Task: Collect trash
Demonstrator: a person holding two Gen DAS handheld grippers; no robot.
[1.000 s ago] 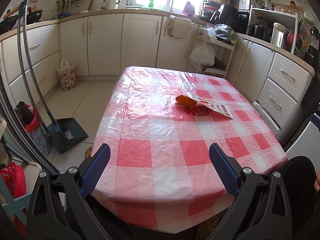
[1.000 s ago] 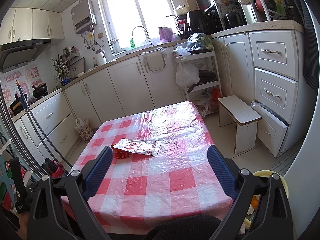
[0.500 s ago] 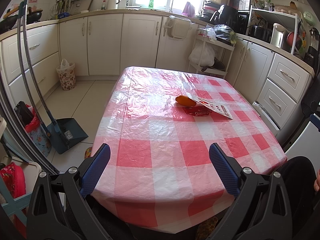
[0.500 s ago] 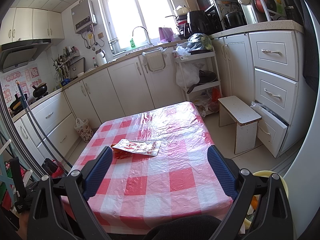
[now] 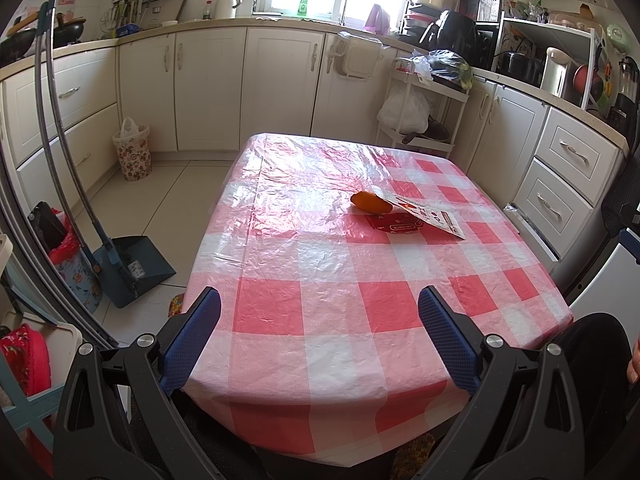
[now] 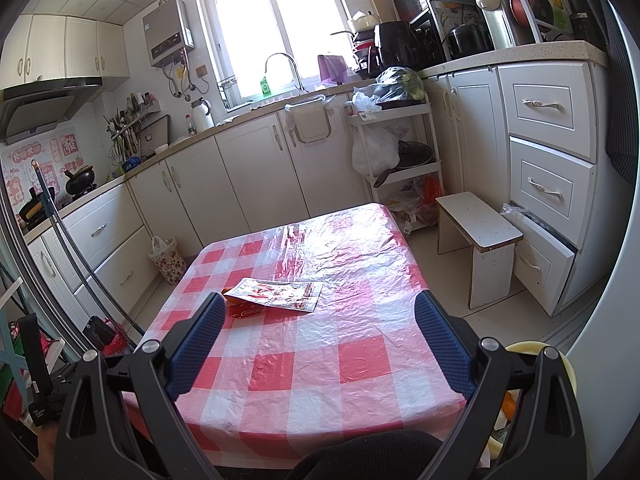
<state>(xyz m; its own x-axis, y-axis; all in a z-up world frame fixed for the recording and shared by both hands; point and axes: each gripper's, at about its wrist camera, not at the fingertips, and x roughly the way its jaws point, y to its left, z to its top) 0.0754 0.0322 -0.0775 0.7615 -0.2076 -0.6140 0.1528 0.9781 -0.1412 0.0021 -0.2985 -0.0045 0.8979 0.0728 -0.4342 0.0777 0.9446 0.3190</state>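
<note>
The kitchen is ringed by cream cabinets [image 5: 208,88], and in the middle stands a table [image 5: 304,288] under a pink-and-white checked plastic cloth. On the floor to its left a blue dustpan [image 5: 136,264] leans with its long handle, and a small flowered bin [image 5: 132,152] with a bag liner sits against the cabinets, well apart from the table. In the right wrist view a pale yellow container [image 6: 560,364] shows at the lower right edge, just beside the table's near corner; whether it is a waste bin cannot be told.

The trash lies together on the far half of the table: a flat white wrapper [image 5: 428,214] [image 6: 280,294] printed in red, resting partly over an orange piece [image 5: 370,203] and a small red packet [image 5: 394,224]. Nothing appears to have been collected yet, so the whole job looks to be ahead: reach across, pick up each piece, carry it to a bin.

The left gripper [image 5: 320,330] hangs over the near table edge with its blue-padded jaws spread wide and nothing between them. The right gripper [image 6: 318,338] is likewise spread and empty, well short of the wrapper.

The print on the wrapper and packet is too small to read. Red-and-white stickers [image 6: 66,148] on the wall by the stove carry characters that cannot be made out reliably.
</note>
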